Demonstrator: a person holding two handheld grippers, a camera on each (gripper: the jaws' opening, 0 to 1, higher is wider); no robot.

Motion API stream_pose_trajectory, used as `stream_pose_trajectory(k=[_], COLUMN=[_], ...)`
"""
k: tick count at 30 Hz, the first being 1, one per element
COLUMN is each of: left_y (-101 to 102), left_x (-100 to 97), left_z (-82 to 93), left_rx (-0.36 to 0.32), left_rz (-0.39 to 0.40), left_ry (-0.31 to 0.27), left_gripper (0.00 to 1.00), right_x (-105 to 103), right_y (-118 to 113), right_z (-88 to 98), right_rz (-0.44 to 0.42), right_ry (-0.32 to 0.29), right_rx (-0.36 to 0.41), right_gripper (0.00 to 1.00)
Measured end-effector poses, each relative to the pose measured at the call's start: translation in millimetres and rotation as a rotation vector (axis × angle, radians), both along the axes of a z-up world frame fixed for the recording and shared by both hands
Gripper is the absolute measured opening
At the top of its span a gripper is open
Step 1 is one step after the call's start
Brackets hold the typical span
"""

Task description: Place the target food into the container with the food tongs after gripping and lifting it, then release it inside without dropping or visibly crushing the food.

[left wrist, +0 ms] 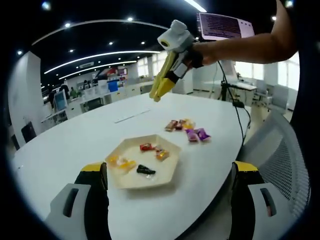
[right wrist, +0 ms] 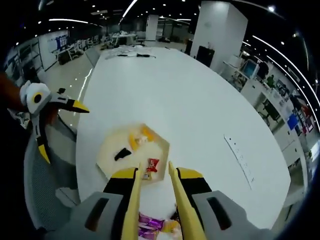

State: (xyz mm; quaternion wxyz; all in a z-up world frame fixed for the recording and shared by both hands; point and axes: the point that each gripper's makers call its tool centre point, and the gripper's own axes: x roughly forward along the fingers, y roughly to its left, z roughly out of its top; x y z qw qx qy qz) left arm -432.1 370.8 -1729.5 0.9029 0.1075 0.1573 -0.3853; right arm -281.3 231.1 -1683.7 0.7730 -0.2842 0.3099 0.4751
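White table [left wrist: 75, 135] was seen. Right gripper [right wrist: 154, 172], tongs [left wrist: 162, 80] nearly together and empty, was held above wrapped sweets [left wrist: 187, 129]. Left gripper [left wrist: 170, 172] was wide apart. One sweet must be picked for the tray [left wrist: 172, 172].

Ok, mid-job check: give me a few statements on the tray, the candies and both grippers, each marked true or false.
1. The hexagonal tray already holds several wrapped candies. True.
2. The right gripper grips a candy. False: nothing is between its yellow tongs, which hang above the table.
3. A group of candies lies on the table outside the tray. True.
4. The left gripper is shut. False: its jaws stand wide apart, either side of the tray.
5. The tray is round. False: it has six sides.
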Motion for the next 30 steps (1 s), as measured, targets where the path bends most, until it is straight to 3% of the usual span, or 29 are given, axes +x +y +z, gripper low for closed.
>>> stream_pose_trajectory(k=[8,17,30], left_y=[-0.9,-1.7,-2.4], left_x=[-0.6,-1.2,-1.5], left_z=[-0.1,1.9,2.9], left_rx=[0.004,-0.001,0.0], left_rz=[-0.002,-0.002,-0.004], left_ry=[0.001,-0.006,-0.01], left_gripper=[0.99,0.99,0.99], right_x=[-0.8,-16.5,-32.4], right_y=[-47.6,-91.4,-141.8], right_z=[-9.7,-13.9,-19.9], right_rz=[-0.113,-0.236,-0.337], right_ry=[0.001,0.002,-0.064], right_rx=[0.024,0.062,0.078], right_gripper=[0.29,0.29,0.29])
